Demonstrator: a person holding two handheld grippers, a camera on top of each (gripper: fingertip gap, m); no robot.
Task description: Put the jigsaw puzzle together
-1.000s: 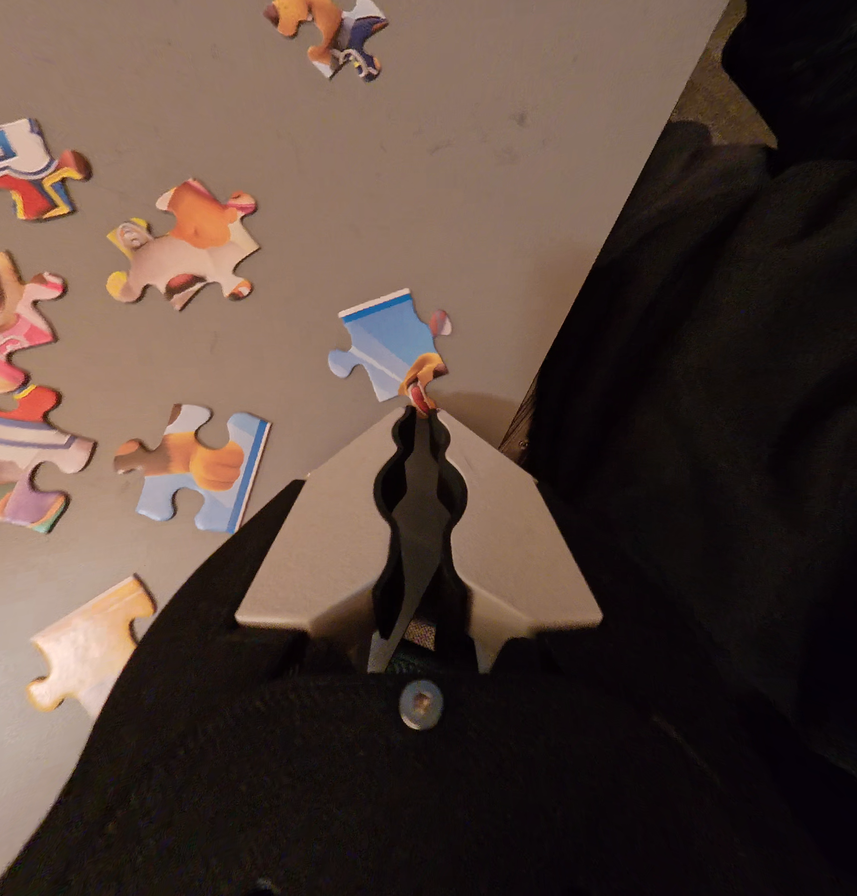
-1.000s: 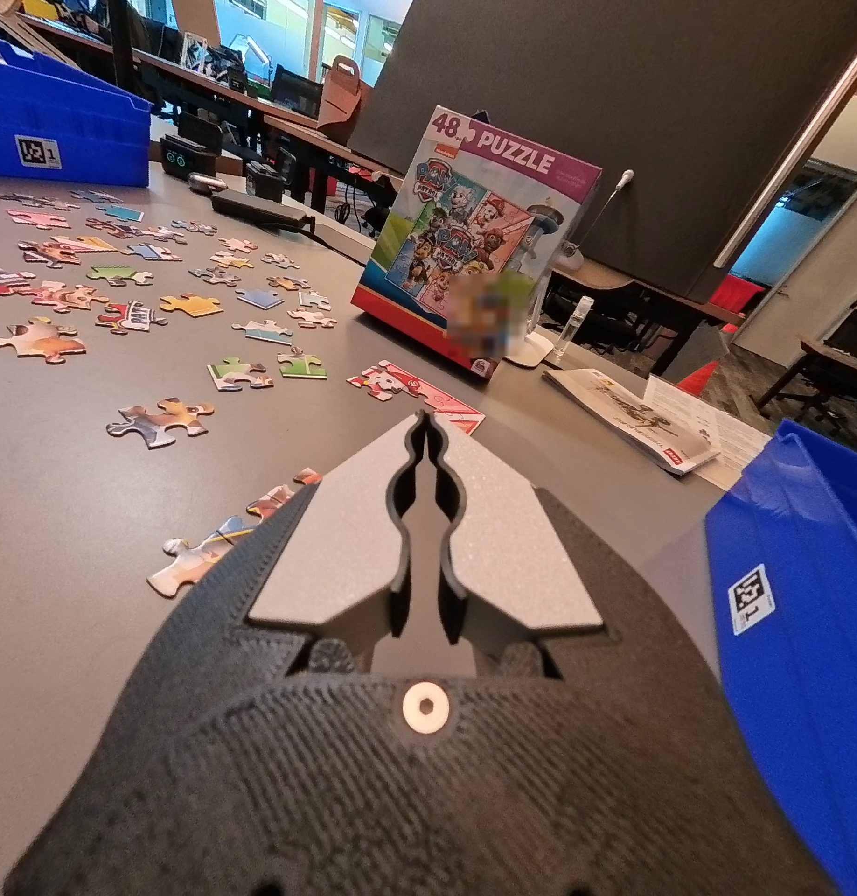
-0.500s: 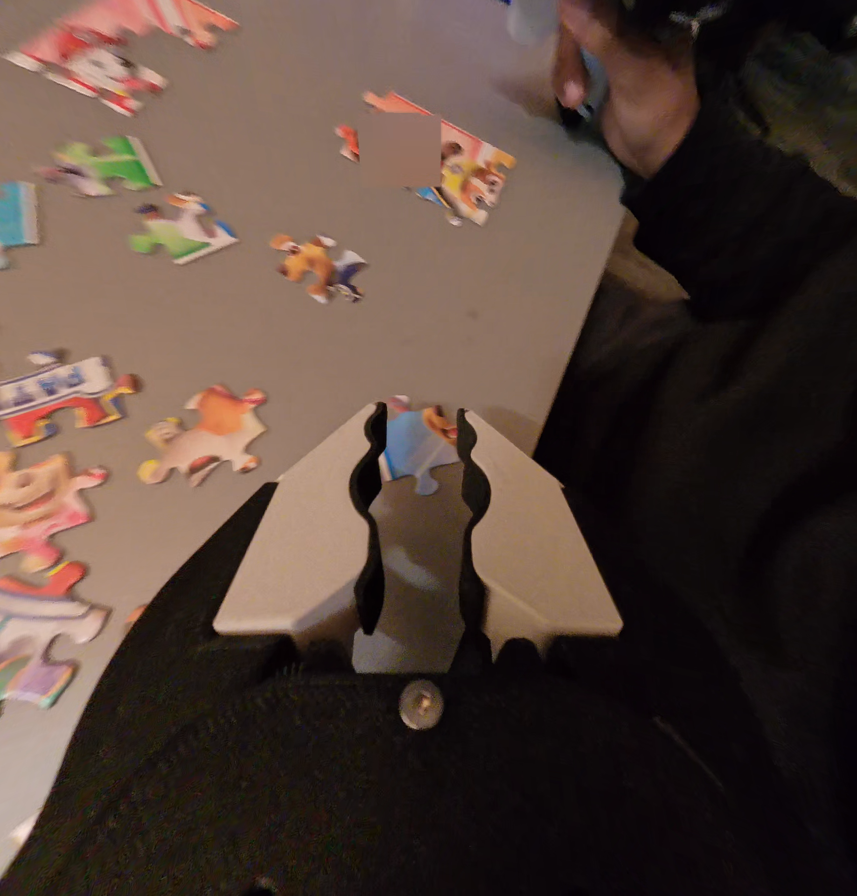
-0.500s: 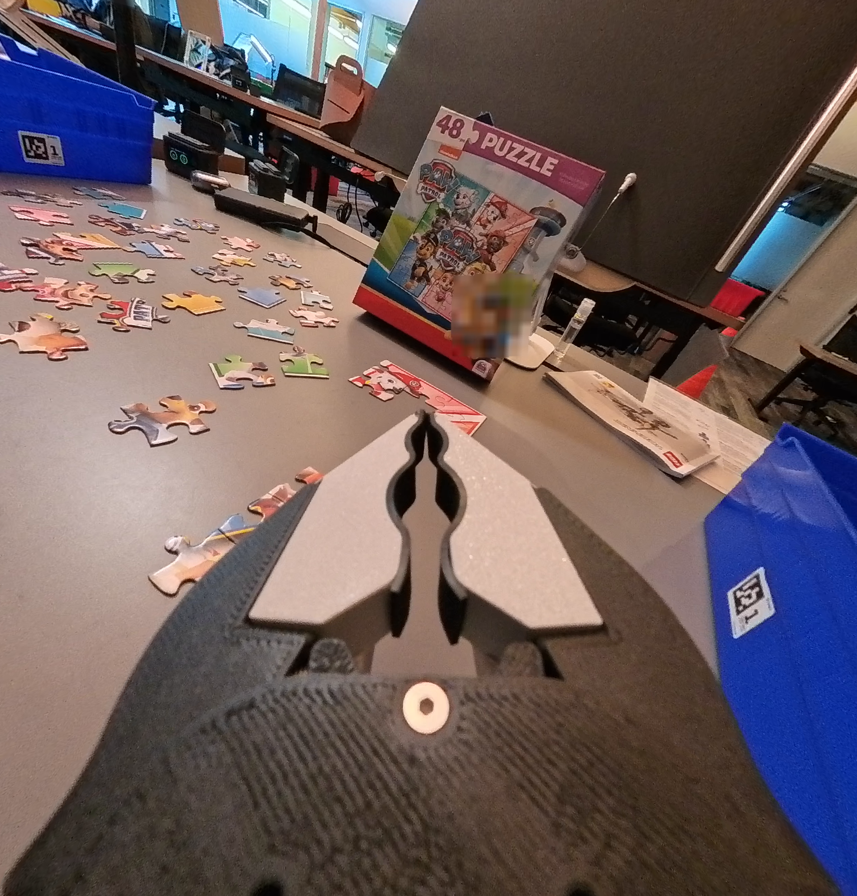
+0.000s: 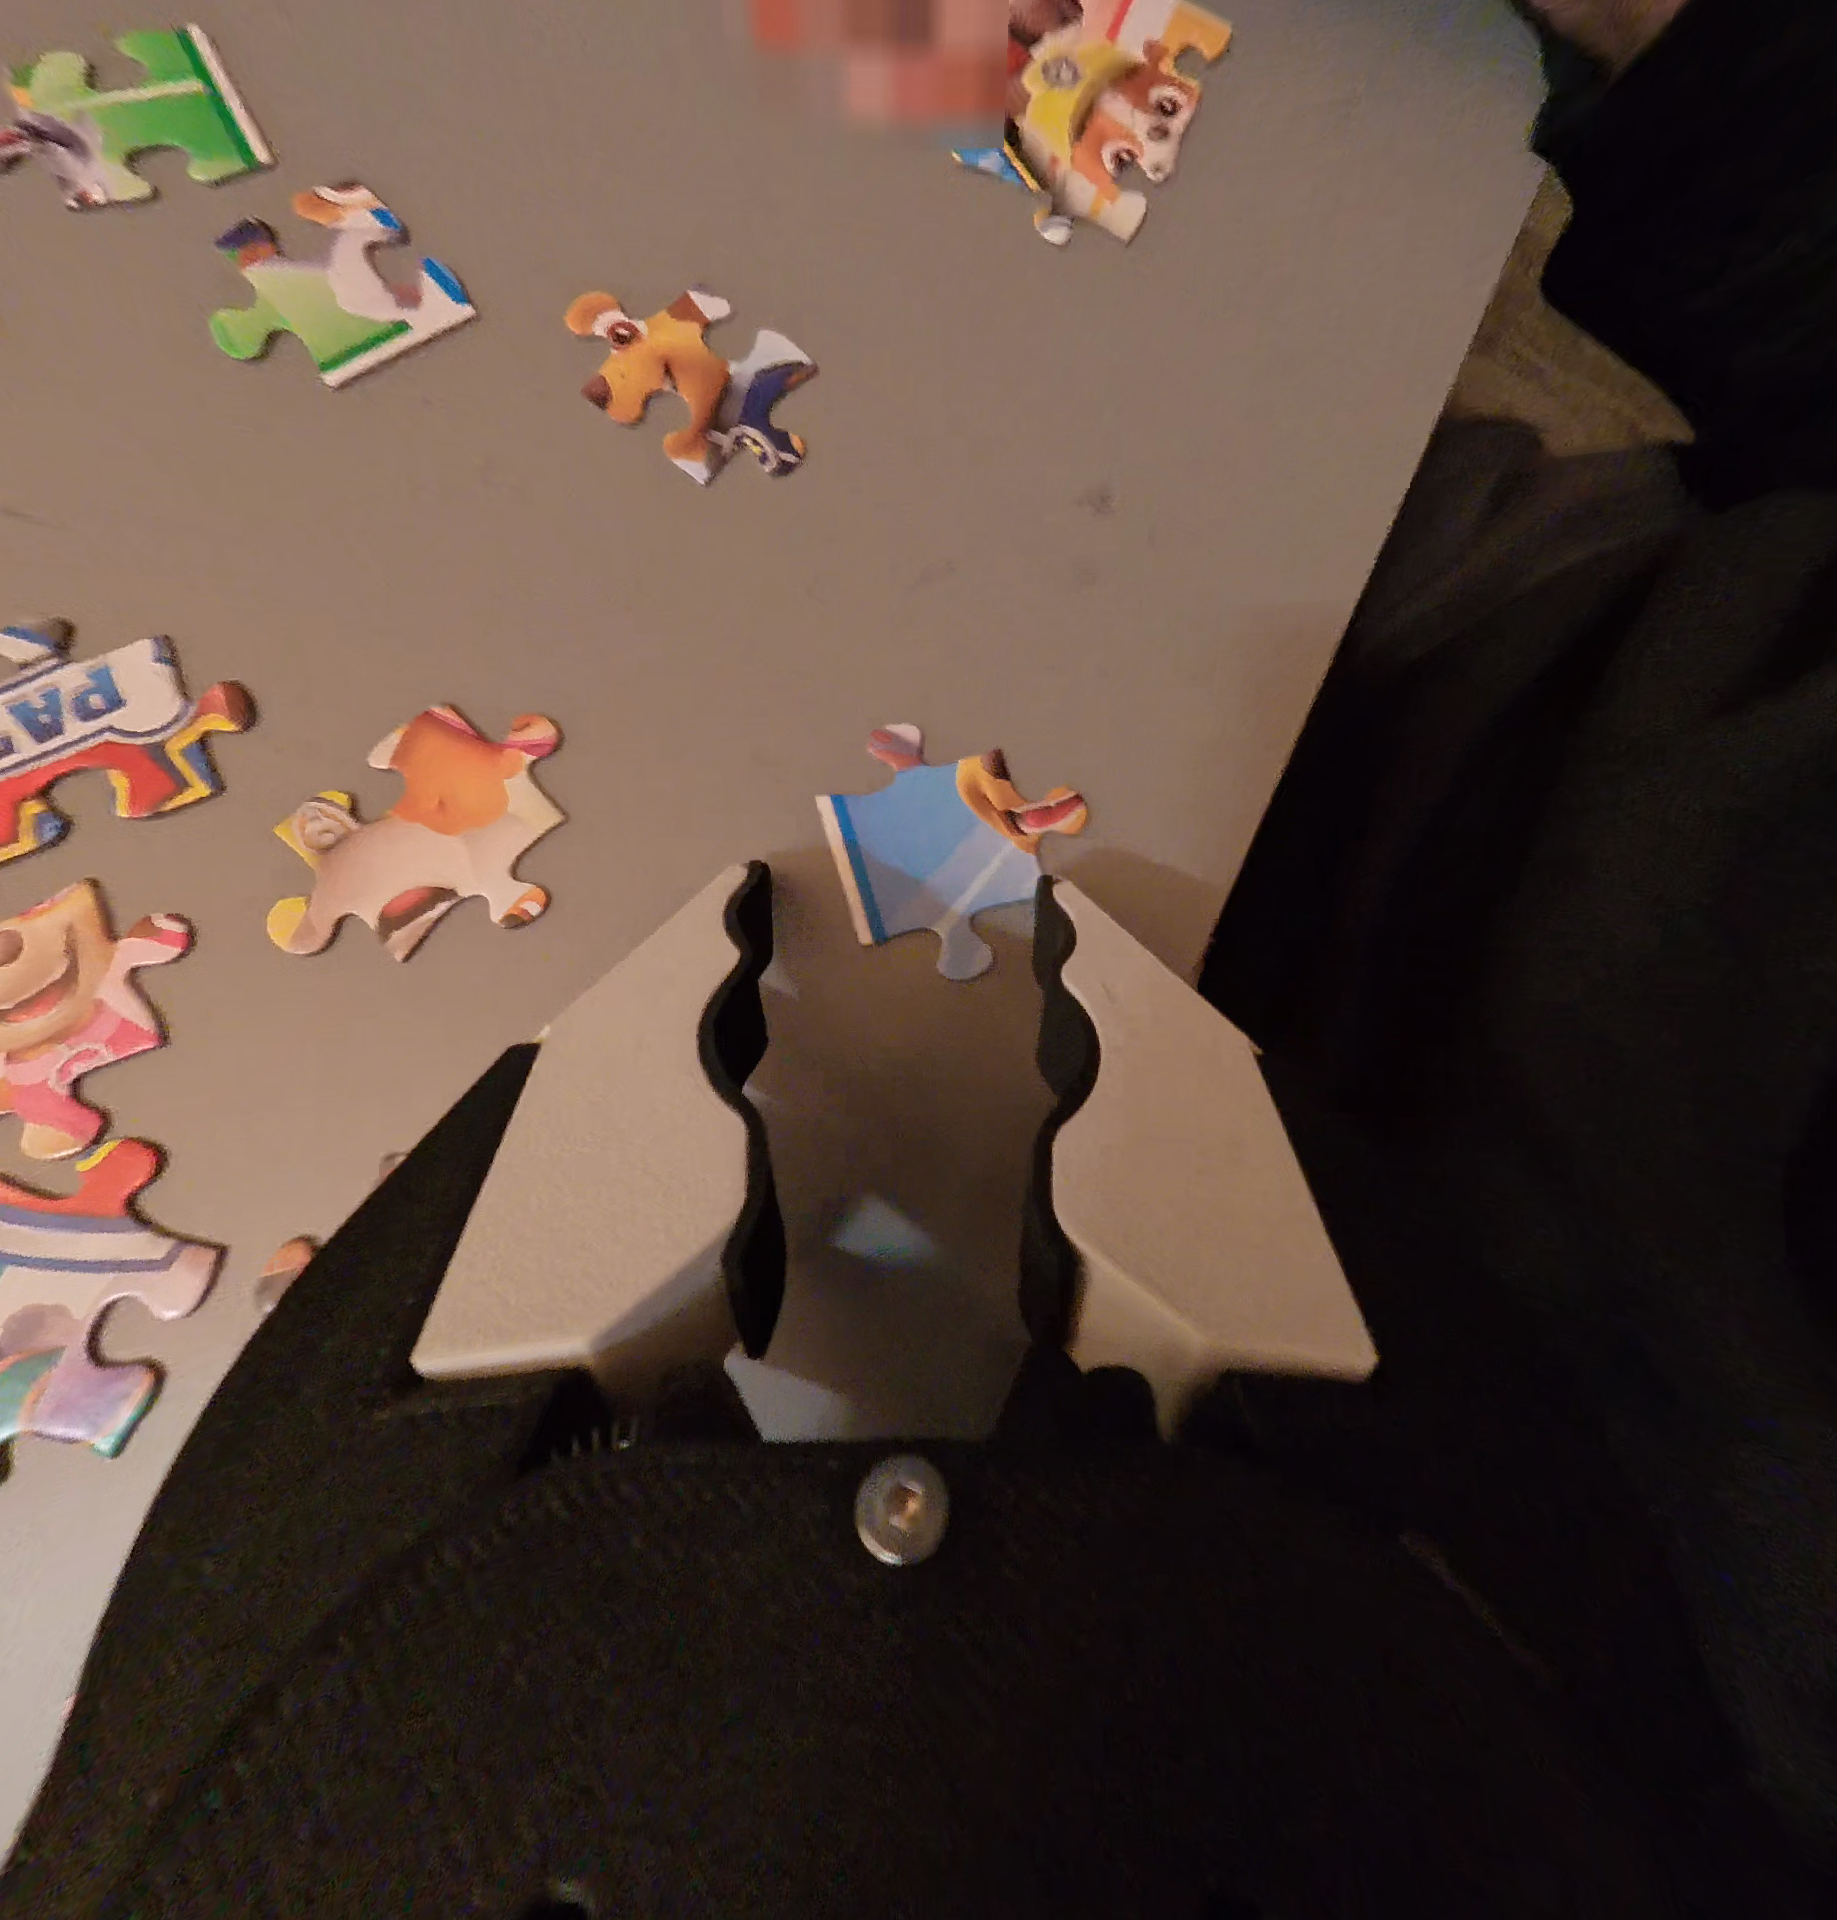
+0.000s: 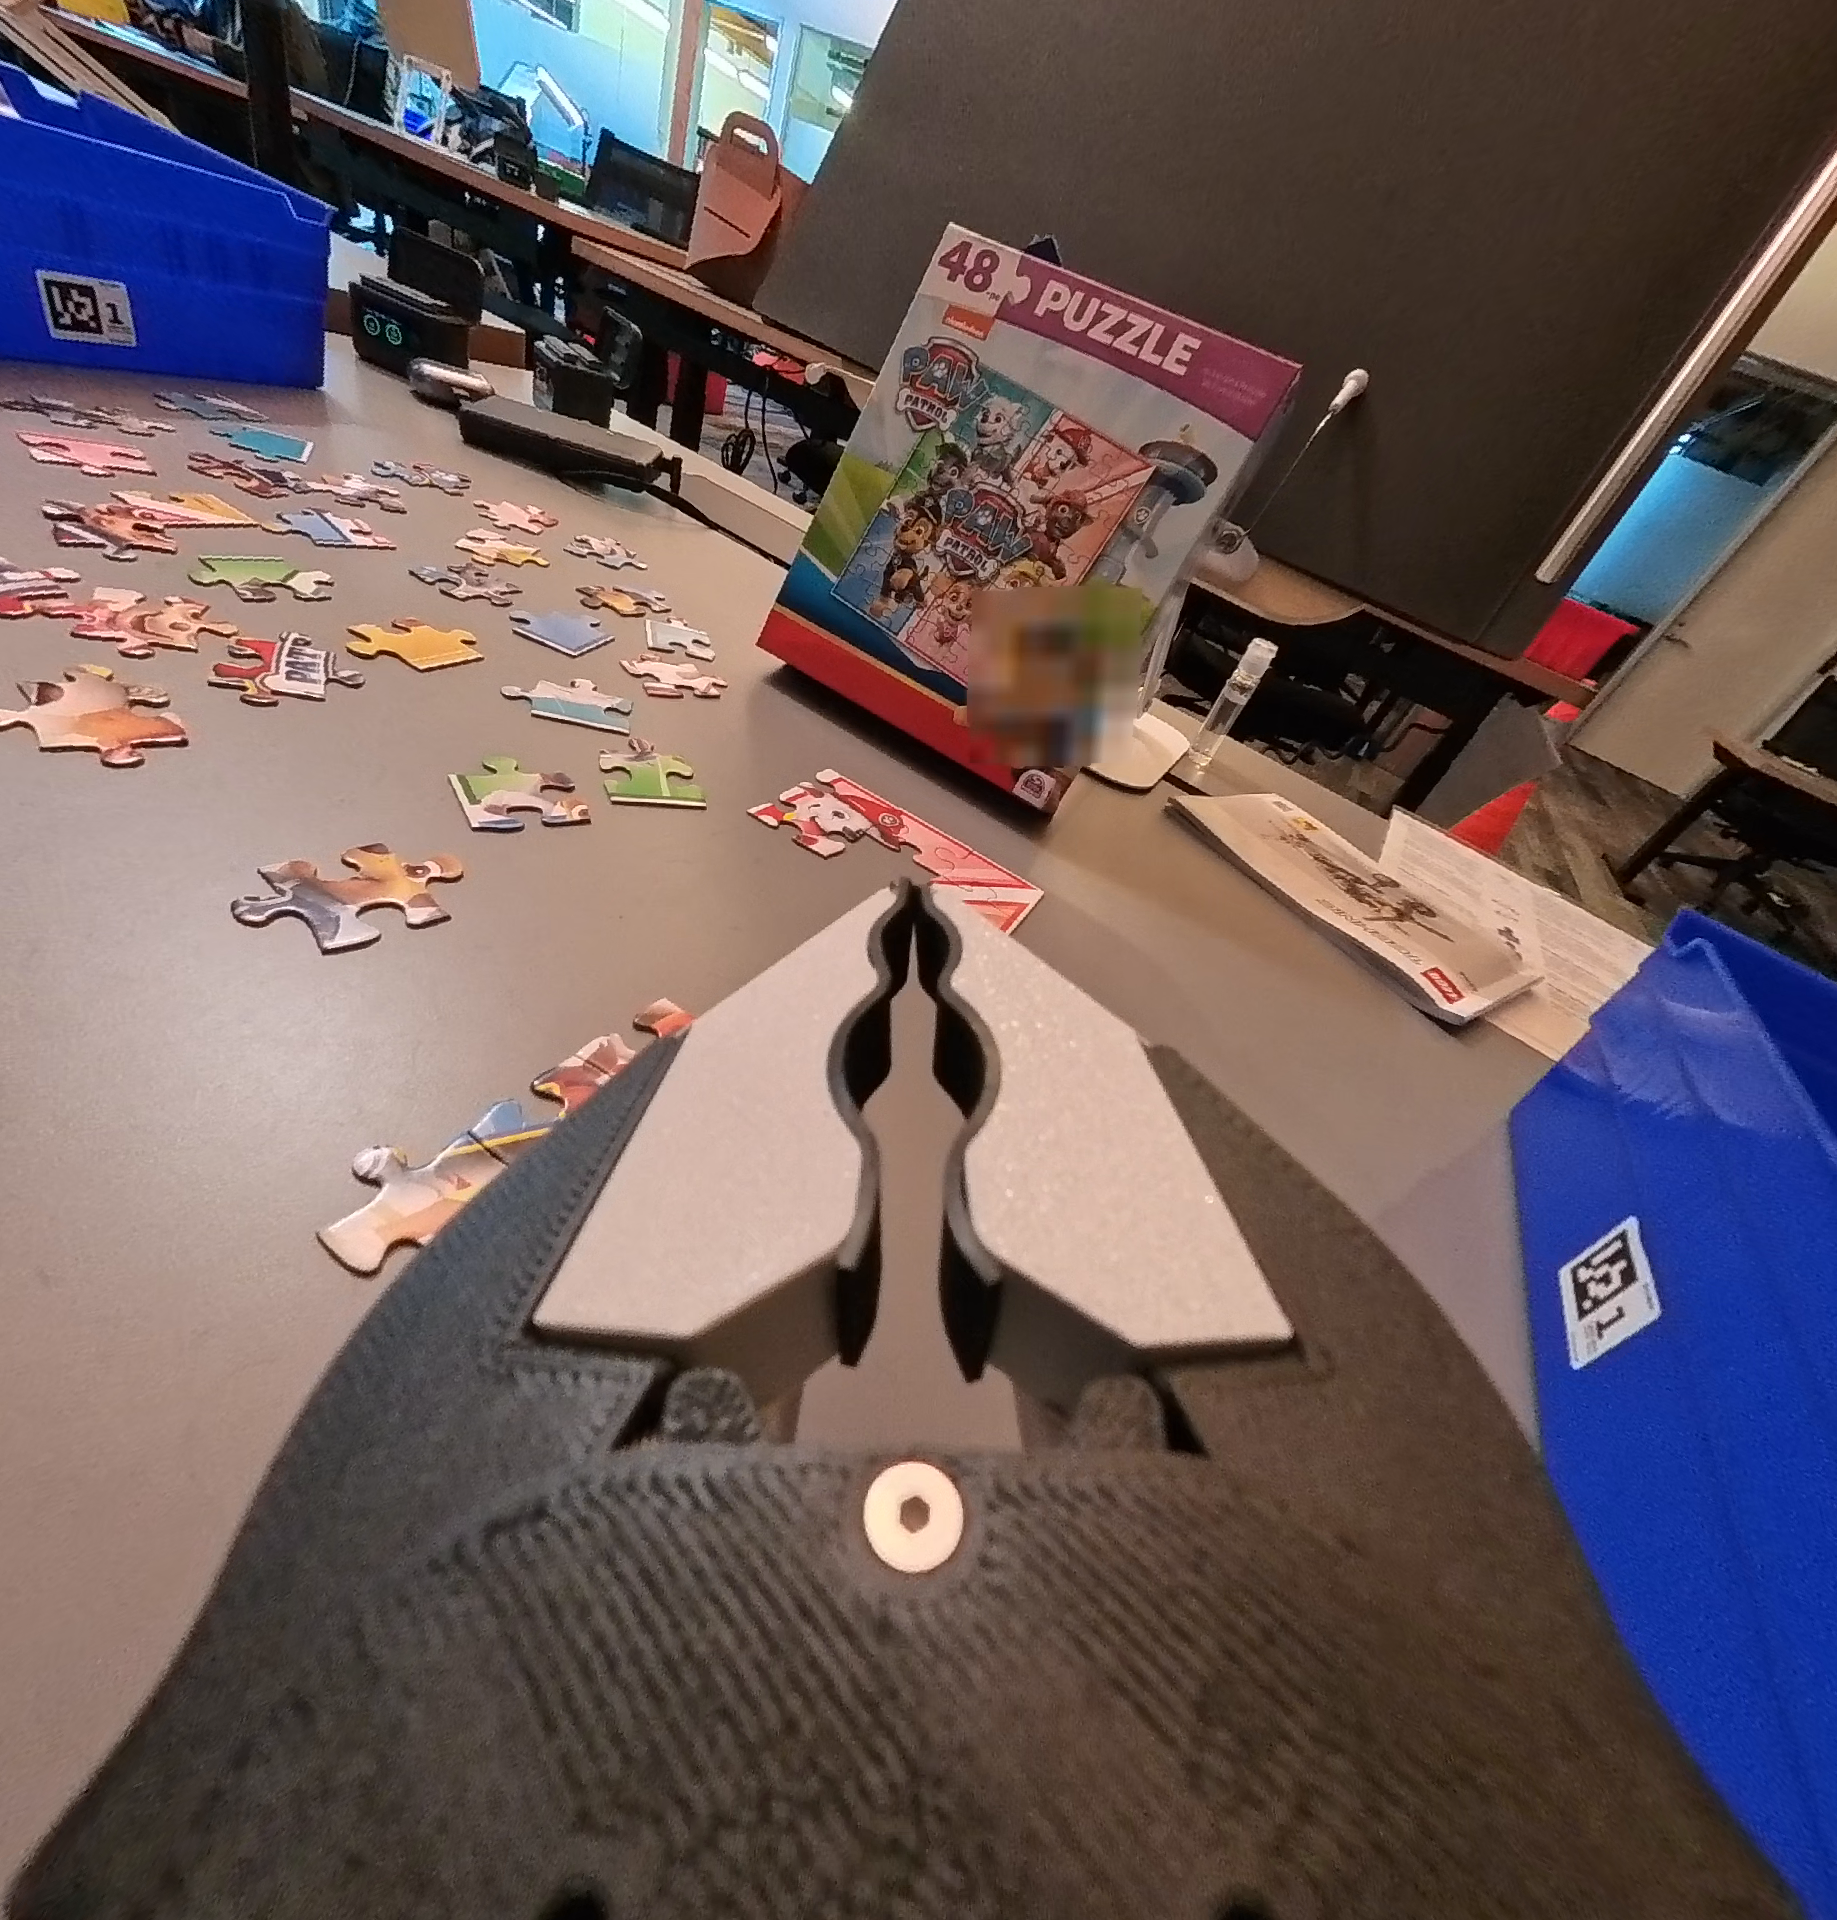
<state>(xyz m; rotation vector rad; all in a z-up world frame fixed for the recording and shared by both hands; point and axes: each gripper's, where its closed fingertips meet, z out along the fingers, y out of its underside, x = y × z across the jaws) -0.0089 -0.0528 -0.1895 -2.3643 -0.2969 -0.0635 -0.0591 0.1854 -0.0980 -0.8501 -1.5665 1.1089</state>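
My left gripper (image 5: 898,883) is open and holds nothing. It hovers low over the grey table (image 5: 997,582) near its right edge. A blue puzzle piece with an orange corner (image 5: 945,852) lies flat just ahead of the fingertips, free of both pads. A piece with an orange dog's head (image 5: 685,384) lies farther ahead, and an orange and grey piece (image 5: 426,831) to the left. My right gripper (image 6: 911,896) is shut with nothing between its pads, above the table. A joined red and white strip of pieces (image 6: 893,831) lies just beyond its tips.
Several loose pieces are spread over the left of the table (image 6: 270,623). The puzzle box (image 6: 1039,520) stands upright ahead. A booklet (image 6: 1361,904) lies to the right. Blue bins stand at the right (image 6: 1724,1299) and far left (image 6: 145,270). A dark-clothed person (image 5: 1620,935) sits at the table edge. My right fingertips sit around 25 centimetres from my left ones.
My left gripper was shut on the blue piece's orange tab, then opened and let it go; the piece now lies turned on the table. My right gripper stayed shut and still.
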